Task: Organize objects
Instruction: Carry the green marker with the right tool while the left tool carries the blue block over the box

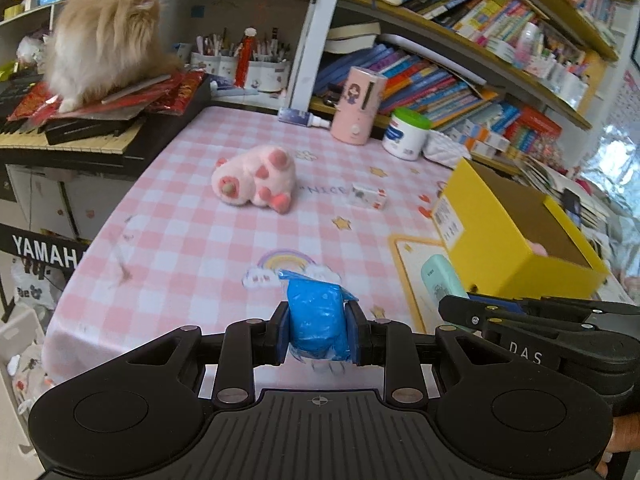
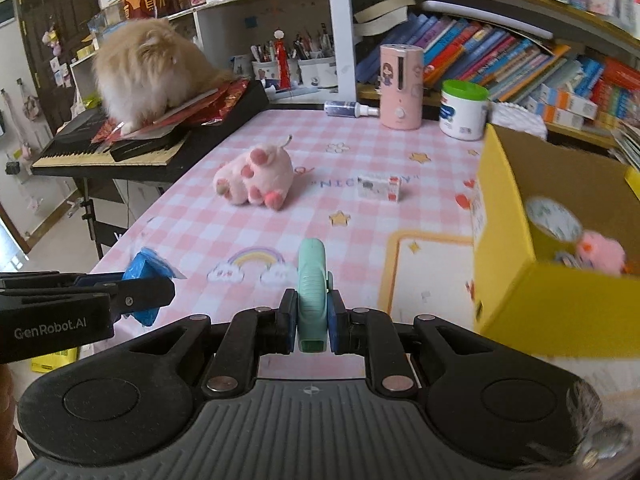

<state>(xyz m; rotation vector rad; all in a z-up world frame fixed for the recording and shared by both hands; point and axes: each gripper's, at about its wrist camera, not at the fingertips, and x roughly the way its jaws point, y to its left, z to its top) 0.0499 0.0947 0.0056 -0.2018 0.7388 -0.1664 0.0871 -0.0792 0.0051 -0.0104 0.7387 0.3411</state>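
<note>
My left gripper [image 1: 318, 330] is shut on a blue plastic bag roll [image 1: 316, 320], held above the pink checked tablecloth [image 1: 180, 240]. My right gripper [image 2: 312, 322] is shut on a mint green device [image 2: 311, 280]. Each gripper appears in the other's view: the right gripper [image 1: 448, 304] with the mint green device [image 1: 442, 280] at the right, and the left gripper [image 2: 160, 286] with the blue roll [image 2: 142, 270] at the left. A yellow cardboard box [image 2: 560, 304] stands open at the right, with a tape roll [image 2: 554, 220] and a pink fluffy toy [image 2: 602, 256] inside. A pink plush toy [image 1: 256, 180] and a small white box [image 1: 368, 196] lie on the cloth.
A fluffy cat [image 2: 148, 72] sits on red packets atop a keyboard piano [image 2: 120, 152] at the left. A pink humidifier [image 2: 400, 88], a white jar with a green lid [image 2: 464, 110] and a small spray bottle [image 2: 350, 109] stand at the back, before shelves of books [image 2: 500, 56].
</note>
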